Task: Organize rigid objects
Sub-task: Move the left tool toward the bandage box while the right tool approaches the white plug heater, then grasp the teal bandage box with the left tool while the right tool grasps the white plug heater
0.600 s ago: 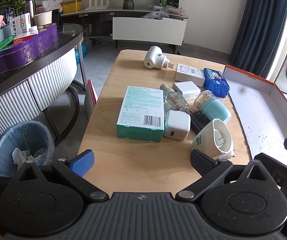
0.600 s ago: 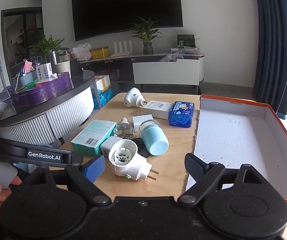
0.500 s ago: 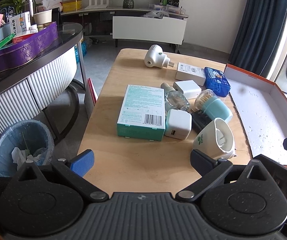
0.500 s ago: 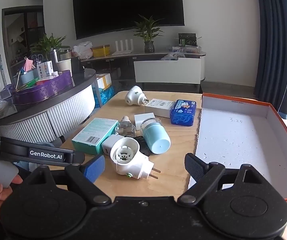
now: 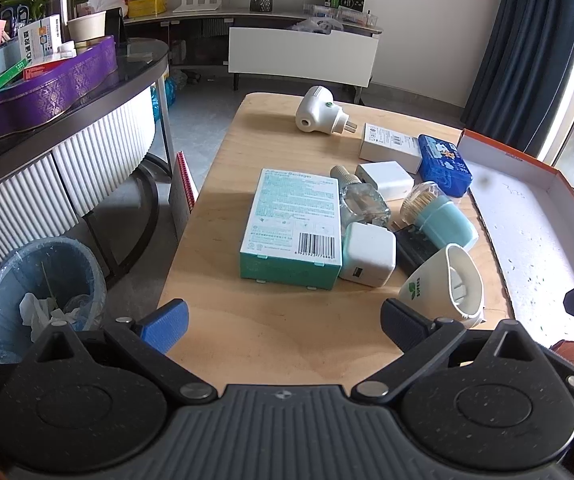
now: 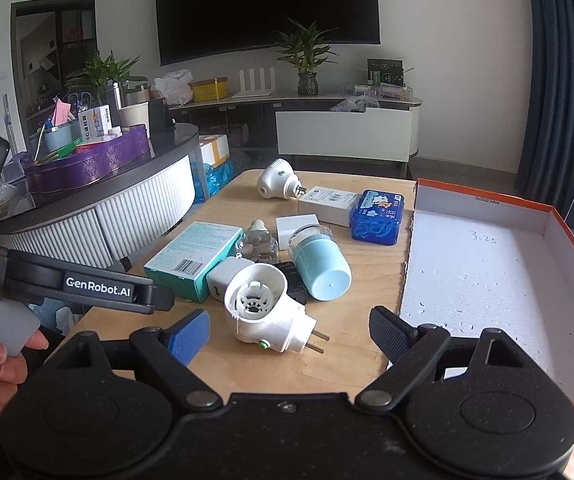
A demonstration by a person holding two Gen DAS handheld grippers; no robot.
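Observation:
On the wooden table (image 5: 279, 332) lie a teal bandage box (image 5: 293, 226), a white charger (image 5: 369, 256), a glass bottle (image 5: 363, 200), a light-blue toothpick jar (image 5: 441, 218), a blue tin (image 5: 443, 164) and two white plug-in devices, one near (image 5: 447, 284) and one far (image 5: 319, 116). My left gripper (image 5: 283, 320) is open and empty, above the table's near edge in front of the box. My right gripper (image 6: 287, 332) is open, its fingers either side of the near plug-in device (image 6: 267, 308), apart from it. The orange-rimmed white box (image 6: 483, 264) lies to the right.
A dark round table with a purple tray (image 5: 43, 92) stands at the left, a bin with a blue liner (image 5: 43, 288) below it. A white bench (image 5: 303, 56) and TV shelf are behind. A small white box (image 5: 391, 148) and white adapter (image 5: 385, 180) lie near the blue tin.
Both grippers have shifted slightly, so the objects sit a little differently in each view. Nothing was gripped or moved on the table.

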